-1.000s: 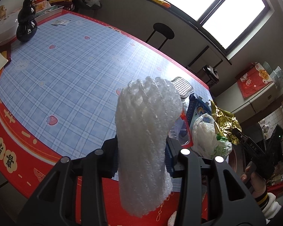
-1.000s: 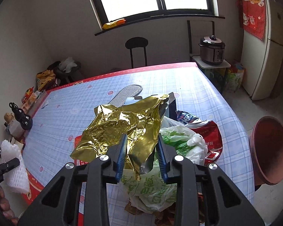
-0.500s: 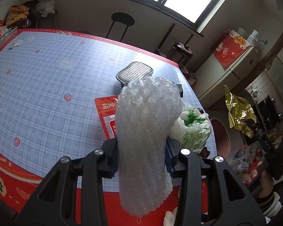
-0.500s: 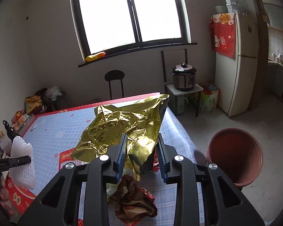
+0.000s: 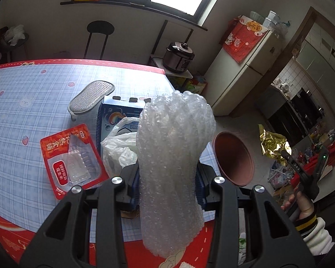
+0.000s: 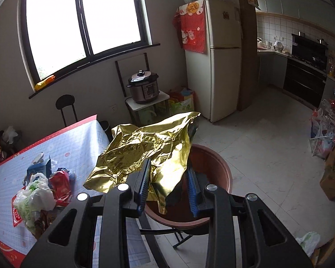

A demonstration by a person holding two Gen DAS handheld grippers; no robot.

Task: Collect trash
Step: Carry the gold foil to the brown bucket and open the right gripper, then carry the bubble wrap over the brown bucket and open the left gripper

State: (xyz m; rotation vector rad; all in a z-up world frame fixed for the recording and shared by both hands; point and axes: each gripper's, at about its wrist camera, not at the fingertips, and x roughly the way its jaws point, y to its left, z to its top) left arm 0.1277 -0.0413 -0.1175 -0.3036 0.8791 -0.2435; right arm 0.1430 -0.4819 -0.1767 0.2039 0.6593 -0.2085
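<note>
The left gripper [image 5: 167,178] has its fingers pinching a roll of bubble wrap [image 5: 174,156], which stands upright between them and fills the centre of the left wrist view. Behind it lies the surface [image 5: 33,111], covered in a blue checked cloth with a red border. On that cloth, at about 9 o'clock from the bubble wrap, sits a red snack packet [image 5: 71,160]; at 10 o'clock a white plastic bag [image 5: 120,147] lies crumpled against a blue box [image 5: 120,114], and a grey mesh pad [image 5: 90,98] rests further off at 11 o'clock.

The right gripper [image 6: 168,185] has its fingers pinching a crumpled gold foil sheet [image 6: 145,151], which billows up and toward 10 o'clock from the blue pads. Directly beneath and behind the foil stands a brown bin [image 6: 221,172] on the tiled floor, just off the corner of the surface. In the left wrist view the same bin shows at 3 o'clock from the bubble wrap, with the gold foil and the person's right hand [image 5: 301,203] further out toward the edge.

In the right wrist view, more trash remains on the surface at 8 o'clock, the white plastic bag and a red wrapper [image 6: 60,183] among it.
</note>
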